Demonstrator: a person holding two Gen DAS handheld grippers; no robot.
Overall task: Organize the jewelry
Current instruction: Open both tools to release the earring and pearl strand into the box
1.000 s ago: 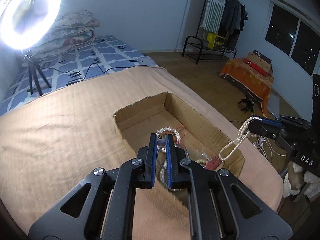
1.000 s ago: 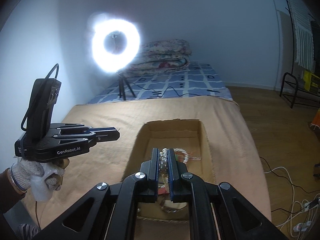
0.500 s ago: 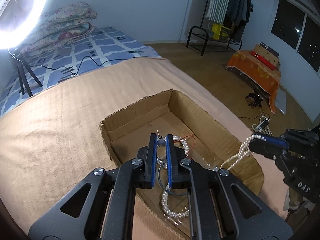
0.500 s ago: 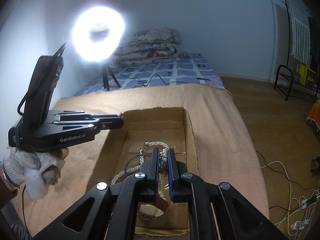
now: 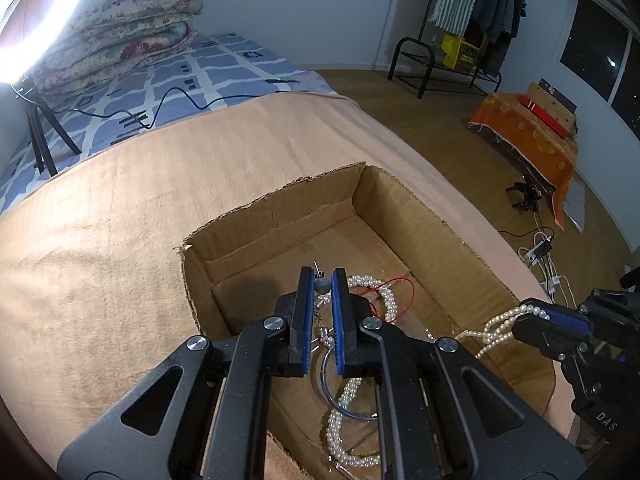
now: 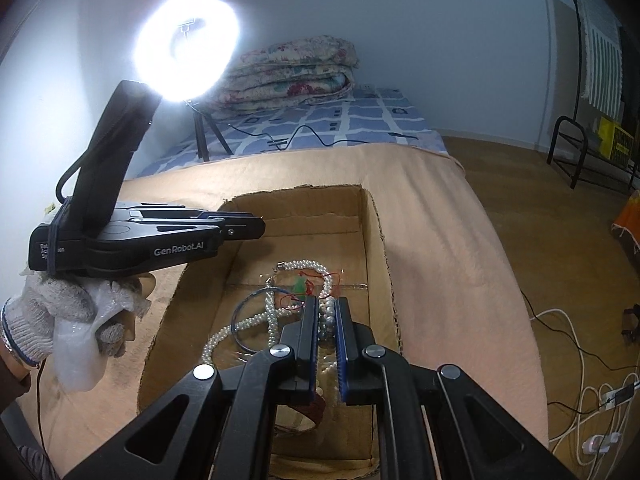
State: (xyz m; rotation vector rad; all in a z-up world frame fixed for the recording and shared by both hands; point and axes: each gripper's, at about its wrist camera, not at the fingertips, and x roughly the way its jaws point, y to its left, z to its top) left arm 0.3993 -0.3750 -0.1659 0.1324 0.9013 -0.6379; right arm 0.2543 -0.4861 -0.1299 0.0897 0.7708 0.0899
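An open cardboard box [image 5: 400,208] [image 6: 372,224] sits sunk in a tan blanket. Inside lie white pearl strands [image 5: 344,412] [image 6: 236,328], a thin blue ring [image 5: 332,396] [image 6: 248,320] and a red thread with a green stone [image 6: 300,286]. My left gripper [image 5: 321,280] [image 6: 256,226] is shut on a small grey bead earring [image 5: 322,285], above the box's near-left part. My right gripper [image 6: 327,312] [image 5: 528,312] is shut on a pearl necklace [image 6: 327,314] [image 5: 496,326] that hangs over the box's right side.
The tan blanket [image 5: 120,240] covers the bed around the box. A bright ring light on a tripod [image 6: 186,44] stands at the far left beside folded quilts [image 6: 292,68]. Cables [image 6: 592,400] and a clothes rack [image 5: 460,32] are on the floor to the right.
Both grippers have moved closer over the box and lower. The right gripper's pearl necklace has come down toward the jewelry in the box. The left gripper still pinches the bead.
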